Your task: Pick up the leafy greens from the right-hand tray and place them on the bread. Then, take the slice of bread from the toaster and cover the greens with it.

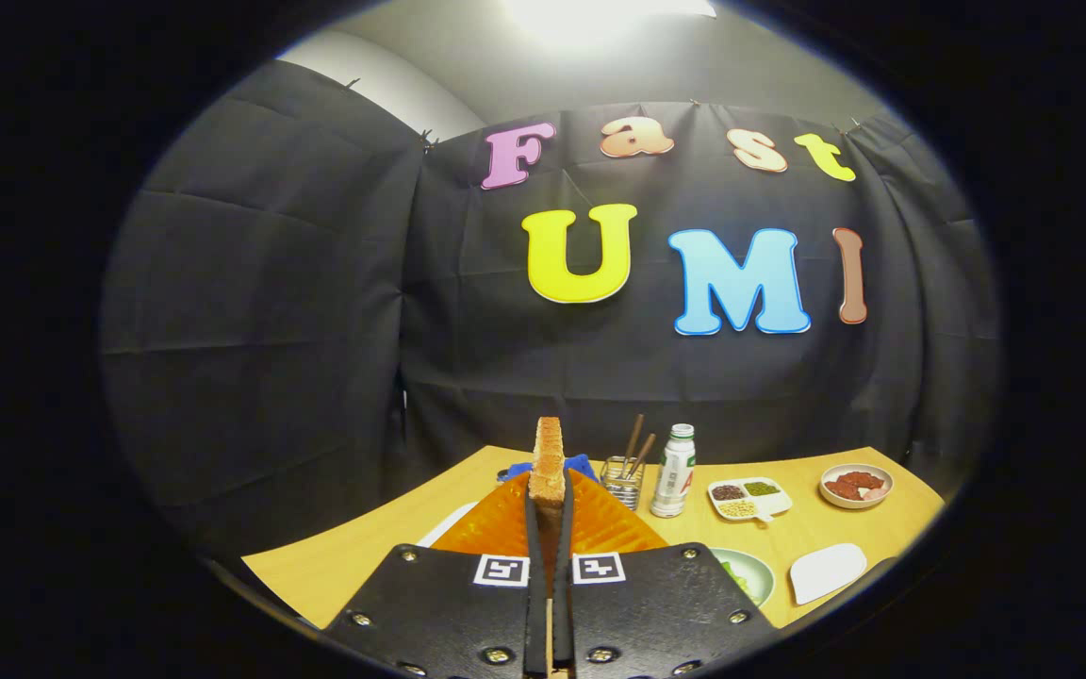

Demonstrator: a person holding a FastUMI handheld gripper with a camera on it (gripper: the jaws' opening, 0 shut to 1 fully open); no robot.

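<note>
In the gripper view, the claw (549, 514) was closed on a slice of bread (549, 457), both fingers (534, 556) pressed flat against its faces. The toasted slice stood upright and edge-on, rising above the fingertips.

Directly beneath and ahead of the claw lay an orange surface (496, 523) on the wooden table (354, 556), its shape hard to make out; a blue object (581, 464) peeked out just beyond it, behind the bread.

Beyond the fingers and slightly to their right stood a clear holder with sticks (625, 476), and just beside that a small white bottle (674, 471). Farther right sat a divided white dish (748, 499) with three fillings, then a round bowl of reddish pieces (856, 485).

Close to the claw's right side a pale green plate (758, 571) held the leafy greens (734, 575), partly hidden by the claw's body. A white tray (828, 571) lay just beside that plate.
</note>
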